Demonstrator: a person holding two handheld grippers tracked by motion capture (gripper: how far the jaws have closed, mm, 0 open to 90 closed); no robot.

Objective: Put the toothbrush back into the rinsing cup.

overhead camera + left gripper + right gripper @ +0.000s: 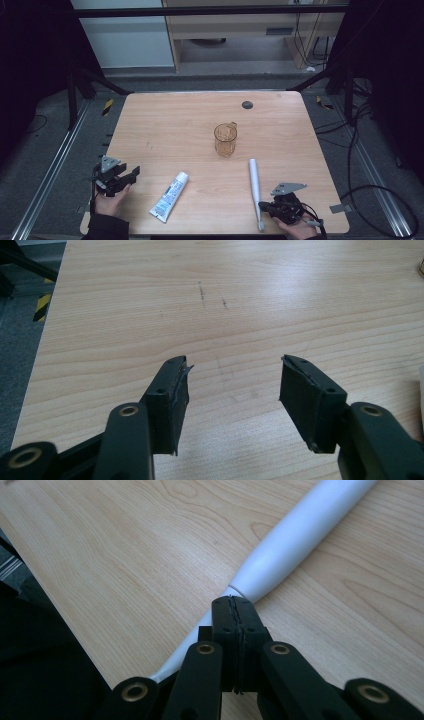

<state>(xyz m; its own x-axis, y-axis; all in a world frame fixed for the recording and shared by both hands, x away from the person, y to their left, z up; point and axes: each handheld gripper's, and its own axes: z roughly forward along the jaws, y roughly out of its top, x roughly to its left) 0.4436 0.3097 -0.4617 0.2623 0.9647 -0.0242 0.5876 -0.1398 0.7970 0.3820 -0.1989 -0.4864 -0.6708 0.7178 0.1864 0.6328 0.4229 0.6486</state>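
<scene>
A white electric toothbrush (255,184) lies lengthwise on the wooden table (175,125), near its front right. My right gripper (263,205) rests beside the toothbrush's lower end. In the right gripper view its jaws (234,604) are shut pad against pad, just above the narrow neck of the toothbrush (295,537), which runs underneath them. A white and blue toothpaste tube (170,196) lies at the front centre. An amber see-through cup (225,139) stands upright mid-table. My left gripper (131,176) hovers at the front left, and its jaws (235,375) stand open over bare wood.
A small black round cap (247,104) is set into the tabletop near the far edge. The table's left edge (47,340) runs close to my left gripper, with grey floor beyond. Cables lie on the floor at the right.
</scene>
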